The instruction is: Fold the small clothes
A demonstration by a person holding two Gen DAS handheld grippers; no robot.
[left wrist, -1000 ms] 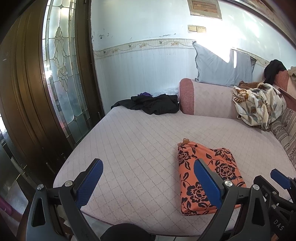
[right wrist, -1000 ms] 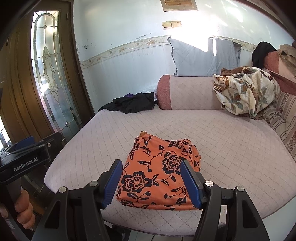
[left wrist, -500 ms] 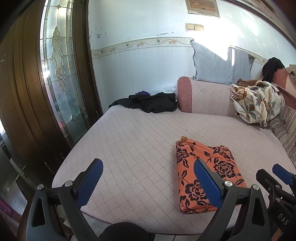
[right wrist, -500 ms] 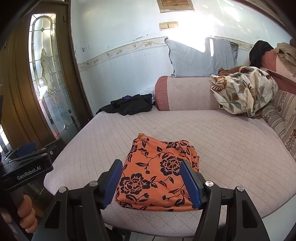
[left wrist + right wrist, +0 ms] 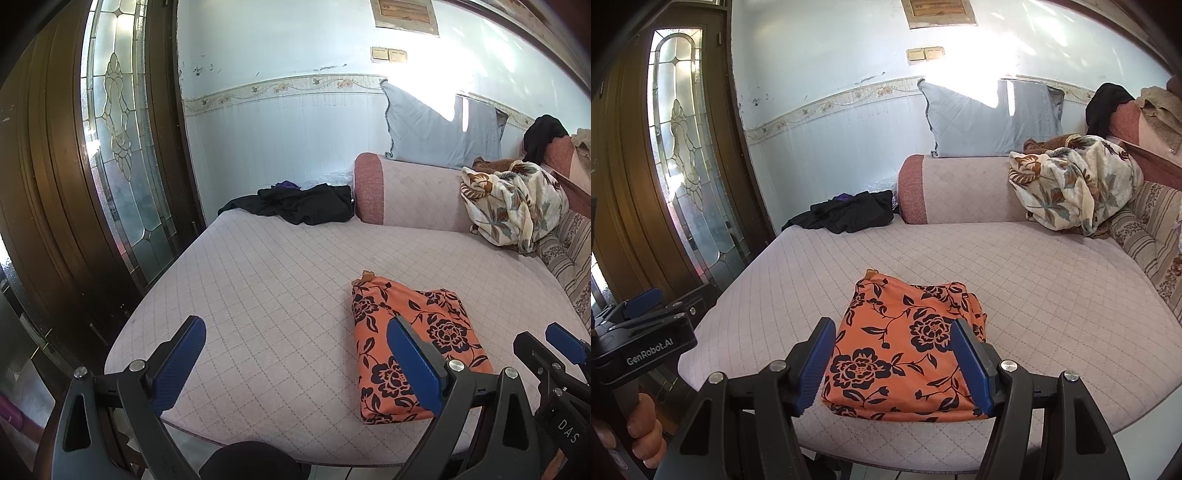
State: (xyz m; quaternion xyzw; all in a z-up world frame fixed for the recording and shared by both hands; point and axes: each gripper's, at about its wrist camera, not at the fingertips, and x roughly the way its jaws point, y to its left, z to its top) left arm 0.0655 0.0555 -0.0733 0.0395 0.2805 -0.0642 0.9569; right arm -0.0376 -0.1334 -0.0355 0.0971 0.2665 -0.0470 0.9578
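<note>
An orange garment with black flowers (image 5: 905, 343) lies folded into a flat rectangle near the front edge of the quilted pink sofa seat (image 5: 1034, 280); it also shows in the left wrist view (image 5: 410, 343). My right gripper (image 5: 894, 363) is open and empty, held just in front of the garment, not touching it. My left gripper (image 5: 295, 365) is open and empty, to the garment's left, above the seat's front edge. The right gripper's tip (image 5: 561, 341) shows at the left view's right edge.
A black clothes pile (image 5: 846, 212) lies at the seat's back left corner. A floral blanket (image 5: 1075, 181) and a grey pillow (image 5: 990, 118) rest on the backrest. A wooden door with stained glass (image 5: 122, 155) stands at left.
Both grippers have drawn back a little from the folded garment and stayed open. The garment has not moved.
</note>
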